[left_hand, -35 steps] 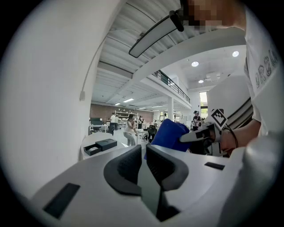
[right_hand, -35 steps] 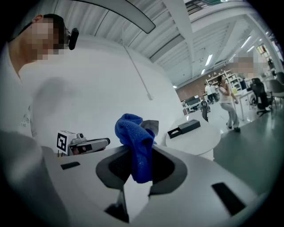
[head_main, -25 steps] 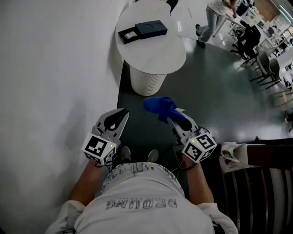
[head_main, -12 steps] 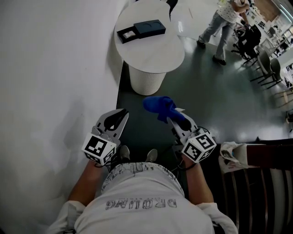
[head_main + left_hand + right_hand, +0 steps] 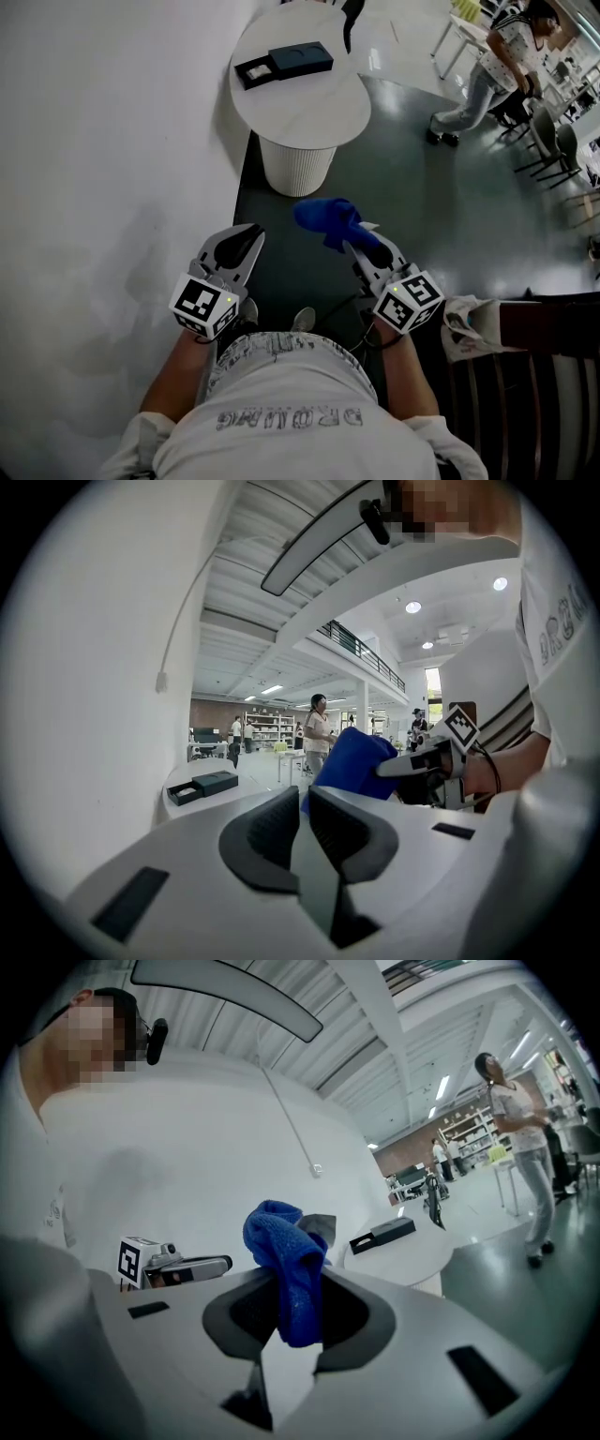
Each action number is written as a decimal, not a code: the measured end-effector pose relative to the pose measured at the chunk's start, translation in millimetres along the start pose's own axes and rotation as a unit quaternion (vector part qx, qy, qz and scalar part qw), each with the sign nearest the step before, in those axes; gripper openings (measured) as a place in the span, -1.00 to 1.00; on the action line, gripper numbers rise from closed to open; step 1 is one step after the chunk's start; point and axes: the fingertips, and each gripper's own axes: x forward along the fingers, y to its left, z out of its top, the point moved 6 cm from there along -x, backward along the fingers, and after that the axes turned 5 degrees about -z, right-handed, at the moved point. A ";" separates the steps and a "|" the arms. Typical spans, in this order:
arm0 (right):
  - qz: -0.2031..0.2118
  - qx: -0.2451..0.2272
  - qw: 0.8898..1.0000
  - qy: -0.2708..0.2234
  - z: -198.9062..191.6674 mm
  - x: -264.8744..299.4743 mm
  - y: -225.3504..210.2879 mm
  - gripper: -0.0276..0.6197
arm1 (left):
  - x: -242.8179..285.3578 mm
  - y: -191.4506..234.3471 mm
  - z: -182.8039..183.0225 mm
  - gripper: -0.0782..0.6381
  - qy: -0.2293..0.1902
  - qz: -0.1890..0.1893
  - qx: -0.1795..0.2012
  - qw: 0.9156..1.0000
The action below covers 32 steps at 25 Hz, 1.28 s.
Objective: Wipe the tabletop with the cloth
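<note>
Lengthwise, the pinched cloth (image 5: 281,1237) juts forward from the right gripper (image 5: 292,1288).

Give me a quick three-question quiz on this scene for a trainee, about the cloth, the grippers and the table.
1. Which gripper's jaws hold the blue cloth?
2. True or false: the cloth rests on the round table.
3. What lies on that table? A a dark box; B a cup; C a sponge.
Key: 1 the right gripper; 2 false, it is held in the air, short of the table; 3 A.
</note>
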 end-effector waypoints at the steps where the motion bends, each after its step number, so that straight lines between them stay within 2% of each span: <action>1: 0.002 0.000 1.000 -0.001 0.2 -2.5 -3.6 -0.65 | 2.6 -3.8 0.1 -0.64 0.001 0.001 0.001 1.000; 10: 0.009 0.000 1.000 0.006 5.7 -21.9 -33.5 -0.65 | 29.9 -28.7 3.2 -0.64 0.002 0.008 0.007 1.000; 16: 0.014 0.001 1.000 -0.001 8.1 -20.9 -48.6 -0.65 | 43.6 -30.5 0.5 -0.64 0.006 0.009 0.008 1.000; 24: 0.008 -0.001 1.000 0.000 14.1 -11.4 -63.4 -0.65 | 61.6 -18.4 2.6 -0.64 0.001 0.007 0.007 1.000; 32: -0.004 0.000 1.000 0.003 22.1 19.0 -82.2 -0.65 | 87.8 14.7 -0.9 -0.64 0.003 -0.001 0.000 1.000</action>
